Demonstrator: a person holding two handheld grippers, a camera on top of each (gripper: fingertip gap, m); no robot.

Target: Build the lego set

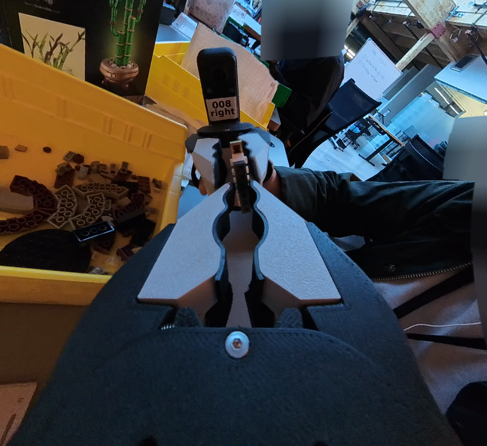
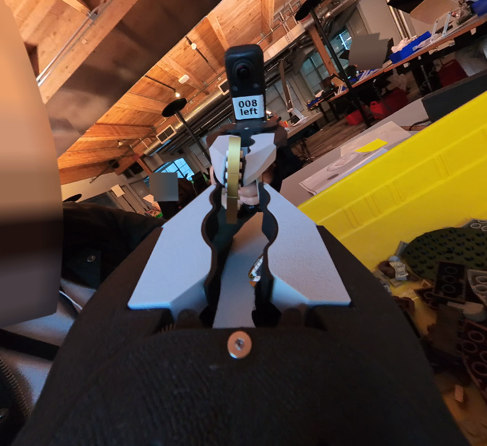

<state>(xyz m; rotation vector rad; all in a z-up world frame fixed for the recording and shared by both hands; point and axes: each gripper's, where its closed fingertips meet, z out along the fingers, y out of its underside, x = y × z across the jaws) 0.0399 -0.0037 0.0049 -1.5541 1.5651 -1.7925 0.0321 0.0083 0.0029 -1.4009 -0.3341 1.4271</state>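
A thin lego assembly (image 1: 242, 190) is held in the air between both grippers, which face each other tip to tip. In the left wrist view it shows as a black plate edge with tan studs and a small grey brick (image 1: 238, 155) at its far end. In the right wrist view it shows edge-on as a gold strip (image 2: 233, 169) with pale studs. My left gripper (image 1: 241, 188) is shut on its near end and also shows in the right wrist view (image 2: 235, 159). My right gripper (image 2: 238, 189) holds the other end with its jaws narrowly apart, and also shows in the left wrist view (image 1: 234, 159).
A yellow bin (image 1: 79, 116) at the left holds several loose dark brown and grey curved bricks (image 1: 87, 201) and a black round plate (image 1: 44, 251). The set's box (image 1: 92, 24) stands behind it. The bin (image 2: 395, 182) and instruction sheets (image 2: 342, 167) show at the right. A dark sleeve (image 1: 369, 201) reaches in. Both grippers' tips are close together, under 4 cm apart.
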